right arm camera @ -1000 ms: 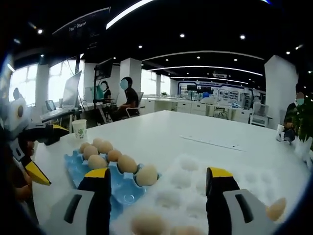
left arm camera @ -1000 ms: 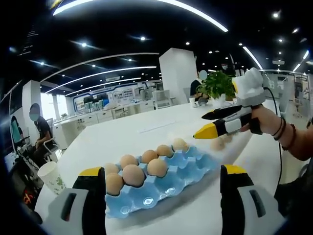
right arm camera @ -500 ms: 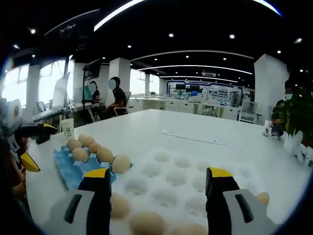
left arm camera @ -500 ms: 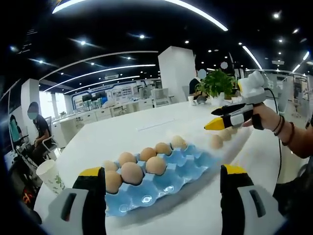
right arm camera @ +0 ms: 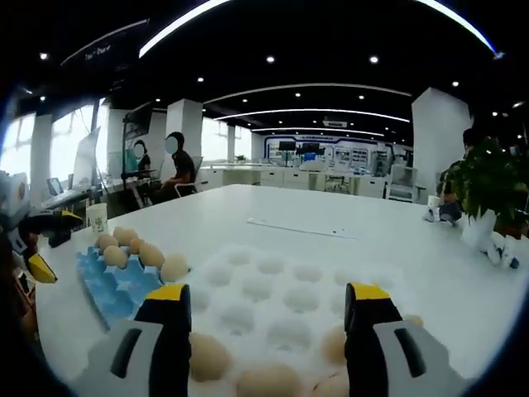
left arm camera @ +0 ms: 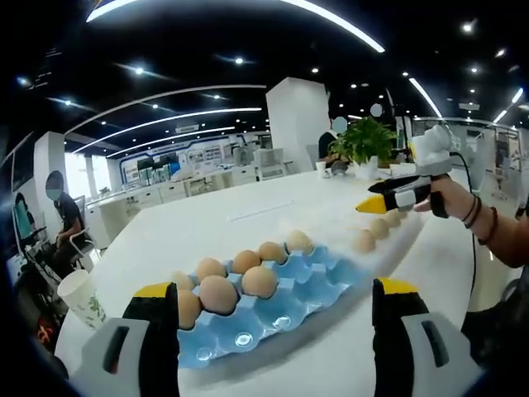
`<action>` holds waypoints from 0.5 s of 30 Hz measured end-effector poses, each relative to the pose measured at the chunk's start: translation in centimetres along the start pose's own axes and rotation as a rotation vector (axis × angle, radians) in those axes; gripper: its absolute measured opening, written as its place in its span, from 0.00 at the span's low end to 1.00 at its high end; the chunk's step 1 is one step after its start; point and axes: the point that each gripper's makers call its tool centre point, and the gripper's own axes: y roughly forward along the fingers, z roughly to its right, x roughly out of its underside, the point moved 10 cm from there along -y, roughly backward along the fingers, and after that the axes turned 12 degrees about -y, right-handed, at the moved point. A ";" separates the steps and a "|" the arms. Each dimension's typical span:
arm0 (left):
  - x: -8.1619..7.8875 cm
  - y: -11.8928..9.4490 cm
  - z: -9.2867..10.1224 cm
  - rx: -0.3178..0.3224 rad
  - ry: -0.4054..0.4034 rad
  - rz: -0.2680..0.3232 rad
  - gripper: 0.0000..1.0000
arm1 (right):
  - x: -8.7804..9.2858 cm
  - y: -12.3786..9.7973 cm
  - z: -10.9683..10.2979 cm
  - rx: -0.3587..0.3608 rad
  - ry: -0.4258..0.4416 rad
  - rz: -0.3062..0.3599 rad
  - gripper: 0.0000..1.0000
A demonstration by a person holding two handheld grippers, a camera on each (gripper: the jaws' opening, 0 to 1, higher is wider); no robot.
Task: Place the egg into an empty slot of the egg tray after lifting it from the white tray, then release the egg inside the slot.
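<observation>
Since a second ago, swung away from the blue egg tray (right arm camera: 117,275) and squared up over the white tray (right arm camera: 285,298) — that for the right gripper (right arm camera: 263,308), jaws spread wide, nothing between them. Blue tray now off at the left of the right gripper view, earlier close under the left jaw. In the left gripper view, right gripper (left arm camera: 382,198) seen farther off and smaller than before, out over the line of eggs at the white tray's far side. Left gripper (left arm camera: 271,322) barely changed: held above the near edge of the blue egg tray (left arm camera: 281,306), jaws wide apart, empty.

Eggs for the task: three brown ones (right arm camera: 266,382) in the white tray's nearest sockets, between and just beside the right jaws; another (right arm camera: 411,321) just right of the right jaw. Six eggs (left arm camera: 217,293) already seated along the blue tray's far and left slots; the near row of slots open.

White tray's many middle and far sockets bare; broad white table (right arm camera: 331,219) open beyond it. Potted plant (right arm camera: 482,194) near the table's right edge, paper cup (left arm camera: 83,296) at the left corner. Trays nearly touching, side by side.

No writing legible
</observation>
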 end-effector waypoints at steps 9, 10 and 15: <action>0.2 0.1 0.1 0.001 0.007 -0.010 1.00 | 0.9 -0.7 1.7 0.054 0.037 -0.006 0.72; 0.2 0.1 0.1 0.001 0.006 -0.010 1.00 | 1.0 -0.7 1.9 0.059 0.037 -0.012 0.71; 0.1 0.1 0.1 0.000 0.005 -0.006 1.00 | 1.5 -0.9 2.3 0.069 0.048 -0.032 0.66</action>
